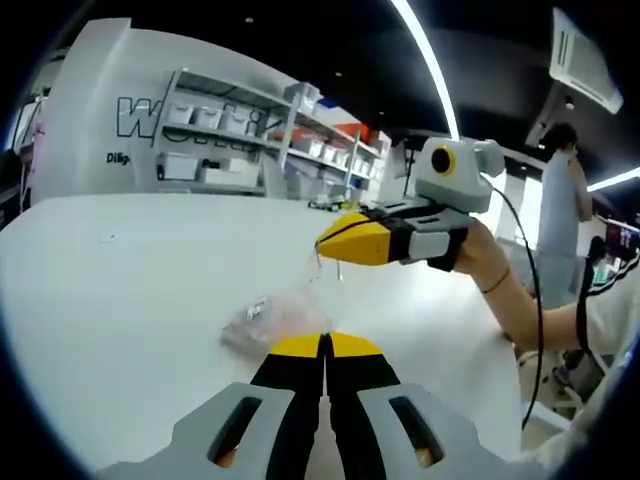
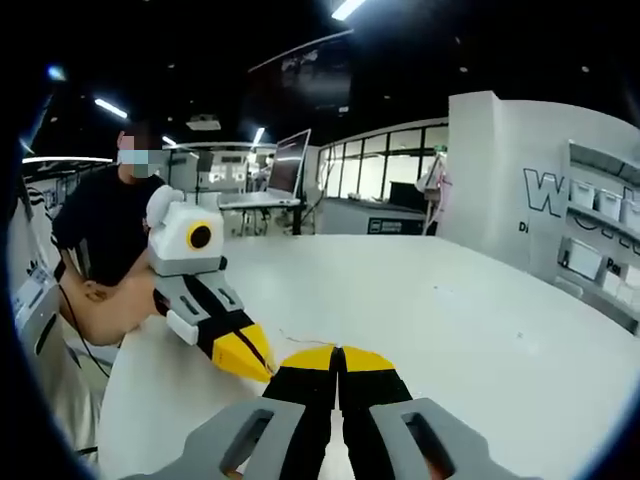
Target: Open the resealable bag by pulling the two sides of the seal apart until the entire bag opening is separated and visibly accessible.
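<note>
Fingers on the left gripper (image 1: 325,345) are pressing together, yellow tips meeting at 6 o'clock in the left gripper view, apparently pinching the near edge of the resealable bag (image 1: 275,320); the film between them is too thin to confirm. Right gripper (image 1: 345,240) is coming in from 3 o'clock in that view, fingers closed, with a strip of clear film hanging from the tip down to the bag, so it looks clamped on the other side of the seal.

Right gripper view: own fingers (image 2: 318,362) are touching at 6 o'clock, and the left gripper's tip is sitting just beside them at 8 o'clock. Only a faint thin line of film is showing between the two tips, too slight to read.

Progress, my read: both sides are being gripped and the tips are spreading apart, so the seal is probably starting to part. Bag mouth is not visibly open yet; the full-length separation is left to do.

Bag is lying on the white surface (image 1: 130,290), crumpled, with something pinkish inside.

Room: surface is running wide toward 9 to 12 o'clock in the left gripper view. Its edge is curving close at 4 to 5 o'clock by the person's forearm. Shelving (image 1: 250,135) is standing well apart.
</note>
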The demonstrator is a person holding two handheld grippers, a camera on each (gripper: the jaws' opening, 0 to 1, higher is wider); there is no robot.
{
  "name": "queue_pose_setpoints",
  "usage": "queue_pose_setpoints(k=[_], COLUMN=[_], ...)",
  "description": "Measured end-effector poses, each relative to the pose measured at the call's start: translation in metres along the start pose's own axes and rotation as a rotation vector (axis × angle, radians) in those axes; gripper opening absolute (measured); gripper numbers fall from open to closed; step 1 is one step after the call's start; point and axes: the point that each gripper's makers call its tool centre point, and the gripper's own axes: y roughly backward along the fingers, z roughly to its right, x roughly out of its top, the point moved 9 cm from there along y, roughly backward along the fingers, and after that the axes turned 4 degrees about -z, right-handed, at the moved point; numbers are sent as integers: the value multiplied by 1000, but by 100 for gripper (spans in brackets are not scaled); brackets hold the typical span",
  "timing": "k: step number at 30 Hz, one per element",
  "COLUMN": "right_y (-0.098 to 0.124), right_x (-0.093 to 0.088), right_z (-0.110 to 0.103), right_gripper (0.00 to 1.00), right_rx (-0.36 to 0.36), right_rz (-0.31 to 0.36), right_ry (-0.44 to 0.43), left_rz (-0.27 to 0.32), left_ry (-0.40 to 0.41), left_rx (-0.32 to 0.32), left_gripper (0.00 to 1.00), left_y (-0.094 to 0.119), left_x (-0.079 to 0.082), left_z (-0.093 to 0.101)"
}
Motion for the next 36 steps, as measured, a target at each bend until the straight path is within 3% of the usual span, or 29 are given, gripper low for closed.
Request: queue_pose_setpoints(k=[7, 20, 23, 27, 36], right_y=[1, 5, 5, 7, 9], right_x=[2, 6, 6, 6, 5], right_z=[0, 6, 5, 8, 7], right_gripper=[0, 0, 0, 0, 0], right_rx=[-8, -33, -30, -49, -47], right_rz=[20, 53, 54, 54, 58], right_ry=[-11, -29, -24, -18, -18], left_rz=[3, 66, 66, 50, 27], left_ry=[-8, -40, -38, -10, 2], left_rx=[-11, -15, -33, -38, -37], left_gripper=[1, 2, 2, 14, 13], left_y=[0, 4, 4, 4, 6], left_x=[1, 7, 6, 3, 2], left_z=[1, 2, 3, 0, -2])
